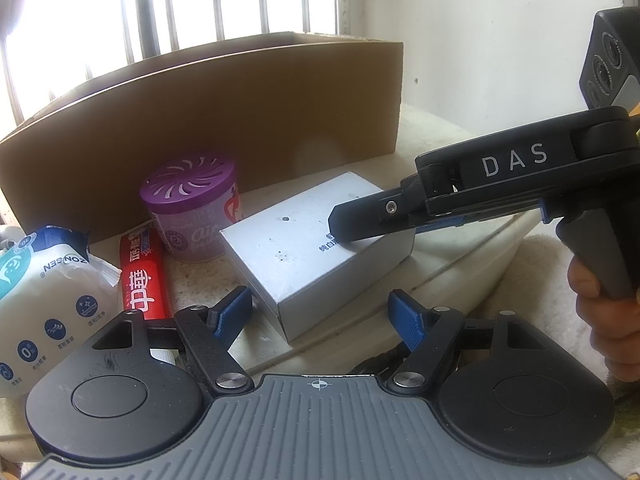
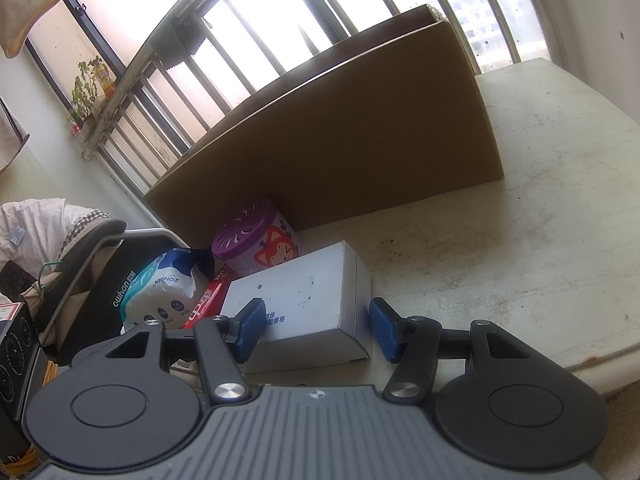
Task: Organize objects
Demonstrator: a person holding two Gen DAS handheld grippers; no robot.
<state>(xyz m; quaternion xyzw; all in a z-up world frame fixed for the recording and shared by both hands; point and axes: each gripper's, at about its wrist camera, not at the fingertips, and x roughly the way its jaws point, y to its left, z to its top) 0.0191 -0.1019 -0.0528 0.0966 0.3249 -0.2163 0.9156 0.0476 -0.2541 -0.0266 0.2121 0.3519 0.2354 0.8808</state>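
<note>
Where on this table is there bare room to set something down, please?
The widest free patch of table lies right of the white box, in front of the cardboard box. Left of it is crowded: air freshener, red toothpaste box, wipes pack.

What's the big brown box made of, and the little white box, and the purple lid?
Big brown box: looks like plain matte cardboard, with a folded flap edge. Small white box: probably thin paperboard, smooth, with sharp creased corners. Purple lid: likely moulded plastic, slightly shiny, with curved vent slots.

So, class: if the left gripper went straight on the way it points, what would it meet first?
Most likely the white box, whose near corner lies just ahead between its open fingers; depth is uncertain.
</note>
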